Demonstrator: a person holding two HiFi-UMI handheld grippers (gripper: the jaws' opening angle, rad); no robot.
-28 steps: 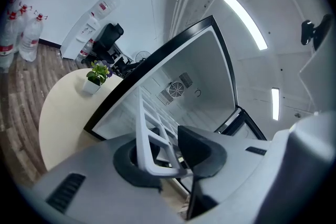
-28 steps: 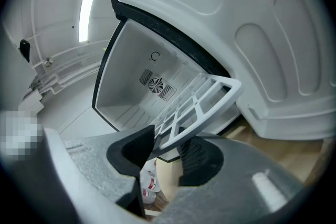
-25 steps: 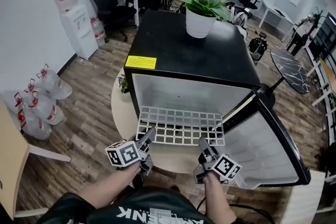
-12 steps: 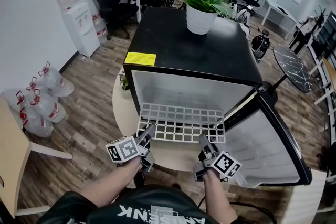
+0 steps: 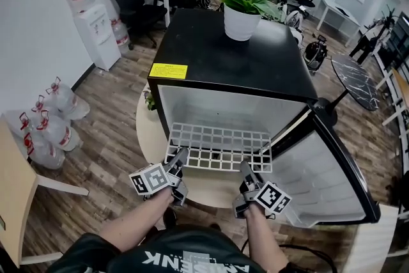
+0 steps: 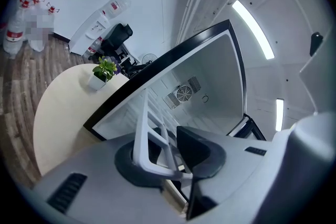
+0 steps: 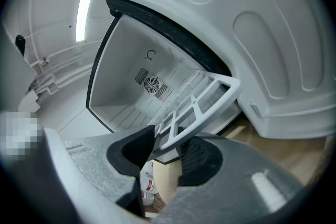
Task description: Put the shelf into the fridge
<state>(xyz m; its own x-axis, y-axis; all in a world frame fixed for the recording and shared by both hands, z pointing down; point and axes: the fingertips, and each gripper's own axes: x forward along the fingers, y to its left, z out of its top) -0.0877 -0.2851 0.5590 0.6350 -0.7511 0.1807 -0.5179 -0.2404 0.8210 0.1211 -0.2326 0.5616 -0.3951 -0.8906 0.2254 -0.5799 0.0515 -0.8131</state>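
Note:
A white grid shelf [image 5: 220, 147] lies flat, its far part inside the open black fridge [image 5: 230, 61] and its near edge sticking out. My left gripper [image 5: 181, 156] holds the shelf's near left corner, and my right gripper [image 5: 245, 168] holds the near right corner. In the left gripper view the shelf rim [image 6: 140, 128] sits between the pads of the left gripper [image 6: 168, 152], whose jaws are closing on it. In the right gripper view the shelf corner [image 7: 205, 94] is pinched by the right gripper [image 7: 165, 147]. A fan grille shows on the fridge's back wall.
The fridge door [image 5: 332, 182] hangs open to the right. A potted plant [image 5: 246, 6] stands on the fridge top. The fridge sits on a round pale table [image 5: 148, 131]. A water dispenser [image 5: 96, 29] and water bottles [image 5: 48, 124] are at the left.
The shelf has slid a little further into the fridge, and both grippers have moved forward with it.

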